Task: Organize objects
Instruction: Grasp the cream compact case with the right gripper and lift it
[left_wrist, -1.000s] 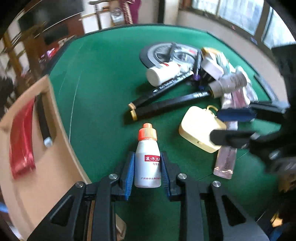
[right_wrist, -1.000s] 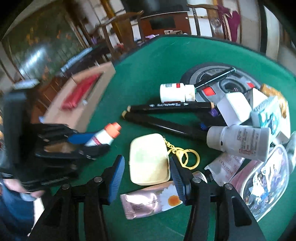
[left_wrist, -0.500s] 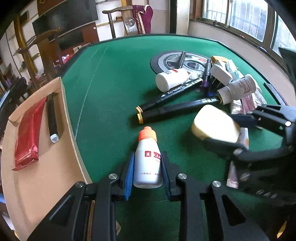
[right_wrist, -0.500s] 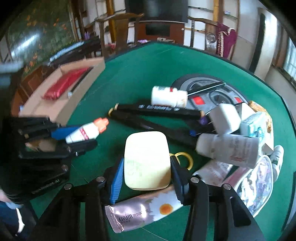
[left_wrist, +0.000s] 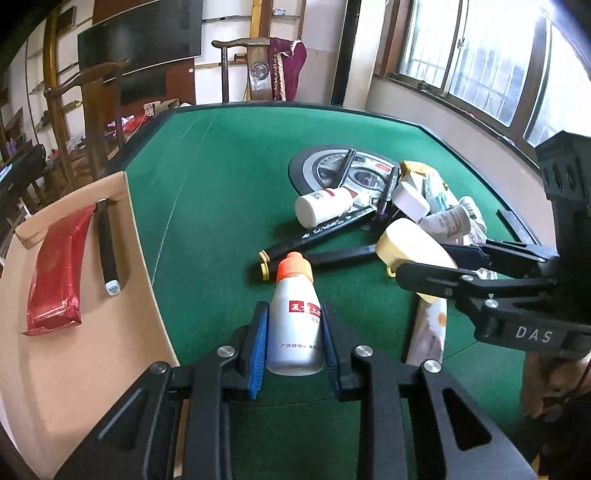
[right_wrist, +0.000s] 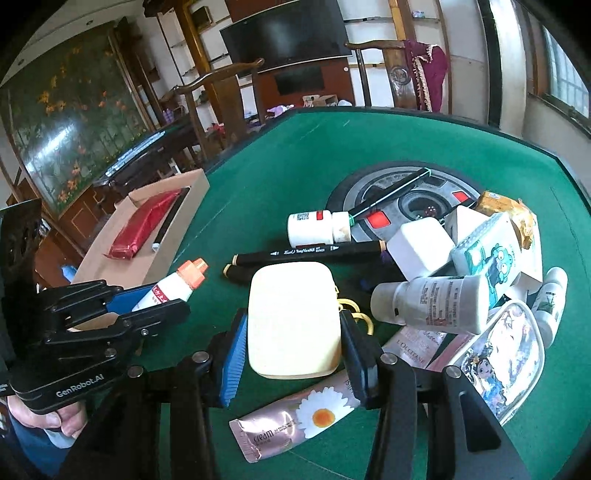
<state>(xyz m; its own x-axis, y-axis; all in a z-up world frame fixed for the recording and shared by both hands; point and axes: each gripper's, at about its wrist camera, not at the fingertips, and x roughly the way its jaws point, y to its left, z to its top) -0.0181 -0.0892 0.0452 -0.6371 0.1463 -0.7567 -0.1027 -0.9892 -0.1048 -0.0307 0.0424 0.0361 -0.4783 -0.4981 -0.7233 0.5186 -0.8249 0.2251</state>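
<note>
The left gripper (left_wrist: 295, 339) pinches a small white bottle (left_wrist: 295, 325) low in the middle of the left view. The bottle's long side runs up the picture, and its orange cap (left_wrist: 294, 266) points away from the camera, toward the black markers (left_wrist: 321, 230). It is lifted off the green table (left_wrist: 229, 177).

The right gripper (right_wrist: 293, 350) pinches a flat cream case (right_wrist: 293, 319) low in the middle of the right view. Its jaws have just been closing, with the case between them. The case's long side also runs up the picture, away from the camera.

The left view shows the open cardboard box (left_wrist: 74, 369) from above at the left edge, with a red packet (left_wrist: 55, 269) and a dark pen (left_wrist: 107, 251) inside. Only the right view shows the gold key ring (right_wrist: 349, 308) on the case, the pink daisy tube (right_wrist: 295, 421) under it, and a hand (right_wrist: 44, 419) at lower left.
</note>
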